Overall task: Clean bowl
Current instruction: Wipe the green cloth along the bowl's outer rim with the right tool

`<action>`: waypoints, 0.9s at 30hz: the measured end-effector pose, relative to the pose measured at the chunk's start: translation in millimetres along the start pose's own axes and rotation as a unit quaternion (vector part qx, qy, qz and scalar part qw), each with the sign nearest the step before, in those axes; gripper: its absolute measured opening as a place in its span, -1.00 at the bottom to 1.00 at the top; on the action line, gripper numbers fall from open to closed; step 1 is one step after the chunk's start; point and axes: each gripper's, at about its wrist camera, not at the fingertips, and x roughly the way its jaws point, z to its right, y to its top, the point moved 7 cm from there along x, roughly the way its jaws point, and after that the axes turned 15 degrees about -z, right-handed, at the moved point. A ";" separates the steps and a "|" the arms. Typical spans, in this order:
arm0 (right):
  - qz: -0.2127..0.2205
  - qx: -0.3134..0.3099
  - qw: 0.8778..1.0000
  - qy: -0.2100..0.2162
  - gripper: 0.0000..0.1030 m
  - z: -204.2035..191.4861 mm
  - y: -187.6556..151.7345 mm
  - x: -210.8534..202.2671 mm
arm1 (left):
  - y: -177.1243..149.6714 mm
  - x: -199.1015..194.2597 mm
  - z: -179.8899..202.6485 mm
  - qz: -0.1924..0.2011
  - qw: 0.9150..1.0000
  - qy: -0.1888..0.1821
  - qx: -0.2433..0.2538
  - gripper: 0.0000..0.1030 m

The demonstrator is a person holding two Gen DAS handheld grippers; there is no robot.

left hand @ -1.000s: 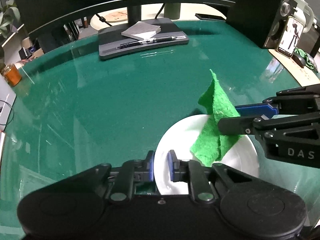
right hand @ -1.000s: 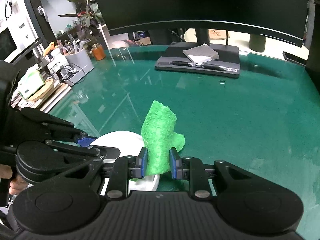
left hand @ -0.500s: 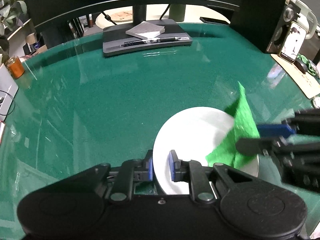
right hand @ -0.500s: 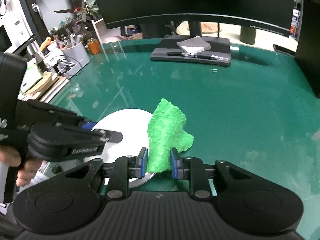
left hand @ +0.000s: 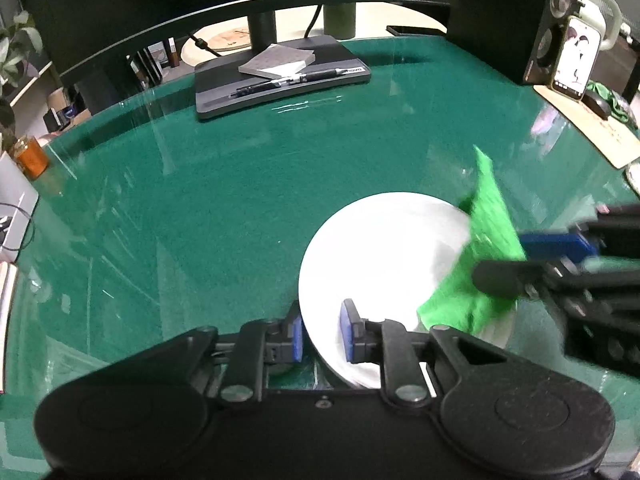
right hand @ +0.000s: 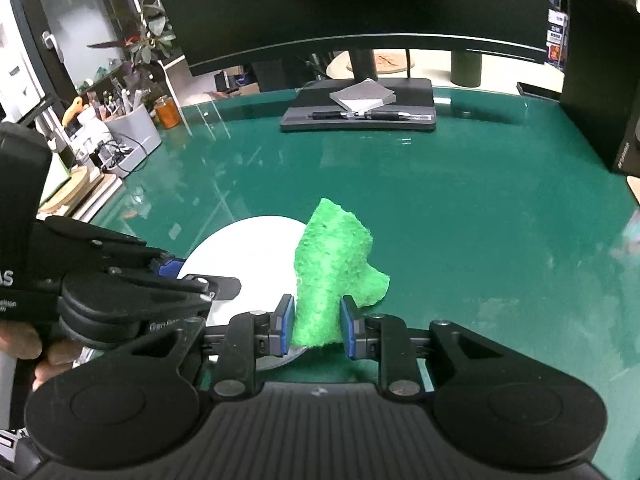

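Observation:
A white bowl [left hand: 380, 248] sits on the green glass table [left hand: 200, 200]. Its near rim runs between the pads of my left gripper [left hand: 322, 336], whose jaws are opening while the blue pads still lie against the rim. My right gripper [right hand: 316, 328] is shut on a bright green sponge cloth [right hand: 336, 264] that stands up between its pads. In the left wrist view the green cloth [left hand: 488, 232] hangs over the bowl's right rim, with the right gripper [left hand: 516, 260] blurred beside it. In the right wrist view the bowl [right hand: 248, 248] lies just left of the cloth, under the left gripper [right hand: 200, 276].
A dark monitor stand base [left hand: 280, 76] with a grey notepad and a pen sits at the far side. A speaker and a phone [left hand: 576, 60] stand at far right. A grey organiser [right hand: 128, 136] and an amber jar [right hand: 166, 112] line the left edge. A hand [right hand: 24, 344] holds the left gripper.
The right gripper carried the green cloth from the bowl's middle out to its right rim. The left gripper's pads have spread slightly at the near rim.

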 end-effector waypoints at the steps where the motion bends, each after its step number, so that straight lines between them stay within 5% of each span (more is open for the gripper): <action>1: 0.000 -0.005 1.000 0.002 -0.53 1.5 7.5 4.5 | -0.2 0.3 1.6 -0.003 1.000 0.007 -0.003 -0.58; 6: 0.005 -0.032 0.999 0.022 -0.54 5.6 32.2 15.1 | -1.3 -0.5 8.9 -0.017 0.999 0.036 -0.020 -0.54; 13: -0.013 -0.050 0.995 0.086 -0.51 15.1 1.3 -0.5 | -1.5 -1.3 12.0 -0.043 0.995 0.059 -0.067 -0.50; 20: 0.002 -0.050 0.990 0.132 -0.47 22.3 21.2 3.6 | -16.8 -13.6 21.6 -0.071 0.992 0.062 -0.085 -0.52; 27: 0.015 -0.035 0.982 0.183 -0.48 27.6 31.5 -0.2 | 6.3 -23.7 8.7 -0.060 0.989 0.109 -0.085 -0.50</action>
